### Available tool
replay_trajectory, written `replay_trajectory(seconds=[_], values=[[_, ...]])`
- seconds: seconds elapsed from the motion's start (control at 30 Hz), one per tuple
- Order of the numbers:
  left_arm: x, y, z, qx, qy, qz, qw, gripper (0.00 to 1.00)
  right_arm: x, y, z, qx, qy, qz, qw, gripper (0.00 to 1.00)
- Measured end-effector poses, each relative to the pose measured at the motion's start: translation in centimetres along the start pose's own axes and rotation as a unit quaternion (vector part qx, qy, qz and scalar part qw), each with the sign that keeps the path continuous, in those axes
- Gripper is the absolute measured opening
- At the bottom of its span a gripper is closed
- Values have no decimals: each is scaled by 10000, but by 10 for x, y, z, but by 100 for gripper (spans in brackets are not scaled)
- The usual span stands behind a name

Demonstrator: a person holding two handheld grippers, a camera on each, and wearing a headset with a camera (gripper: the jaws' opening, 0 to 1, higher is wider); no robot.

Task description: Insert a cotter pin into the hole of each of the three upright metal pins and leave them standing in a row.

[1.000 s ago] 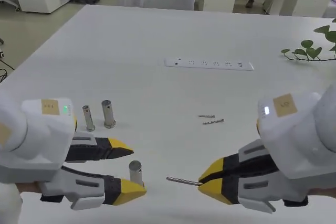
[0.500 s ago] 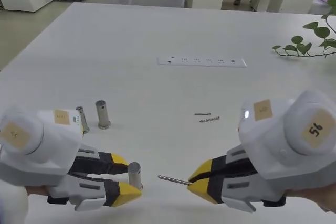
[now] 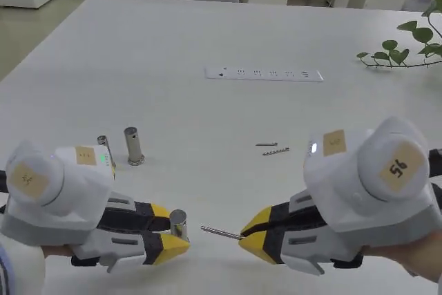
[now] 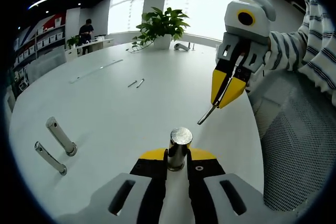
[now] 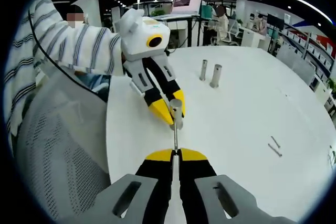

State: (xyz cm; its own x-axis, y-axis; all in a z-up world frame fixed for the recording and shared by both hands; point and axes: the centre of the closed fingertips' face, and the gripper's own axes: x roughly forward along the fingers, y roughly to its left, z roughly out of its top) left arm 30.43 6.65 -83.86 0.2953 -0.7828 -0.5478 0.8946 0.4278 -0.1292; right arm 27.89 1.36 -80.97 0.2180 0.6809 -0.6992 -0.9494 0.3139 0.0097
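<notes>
Head view: we are seeing the left gripper [image 3: 178,230] low at the left of the white surface [image 3: 207,39] and the right gripper [image 3: 243,236] low at the right, their tips pointing toward each other. The left fingers are closing tightly on one pin [image 3: 179,220], which is standing upright between them. The right fingers are almost fully closed and are pinching a cotter pin [image 3: 219,231] by its end, so it is sticking out flat toward the held pin. Its free tip is near the pin, but a small gap is showing between them.

Behind the left gripper, the second pin [image 3: 132,146] is standing upright, and the third pin [image 3: 103,144] is just beside it, partly hidden by the gripper body. Two spare cotter pins [image 3: 271,148] are lying side by side in the middle of the surface, well apart from the grippers. A power strip [image 3: 262,74] is lying farther back, and a plant [image 3: 407,50] is reaching in at the far right.

In the left gripper view, we are looking at the held pin [image 4: 179,148] between our own fingers, and the cotter pin [image 4: 206,116] is slanting down from the right gripper [image 4: 220,100] toward it. In the right gripper view, the cotter pin [image 5: 175,137] is pointing straight at the pin [image 5: 177,111] in the left gripper [image 5: 173,113].
</notes>
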Motion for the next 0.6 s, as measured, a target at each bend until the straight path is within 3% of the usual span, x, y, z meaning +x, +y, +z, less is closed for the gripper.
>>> replay_trajectory(seconds=[0.47, 0.6], values=[[0, -1, -1, 3, 94, 231, 9997, 12, 9, 1, 8, -75, -67, -4, 9999, 3], [0, 0, -1, -135, 103, 374, 9992, 12, 10, 0, 8, -85, -72, -40, 9999, 3]])
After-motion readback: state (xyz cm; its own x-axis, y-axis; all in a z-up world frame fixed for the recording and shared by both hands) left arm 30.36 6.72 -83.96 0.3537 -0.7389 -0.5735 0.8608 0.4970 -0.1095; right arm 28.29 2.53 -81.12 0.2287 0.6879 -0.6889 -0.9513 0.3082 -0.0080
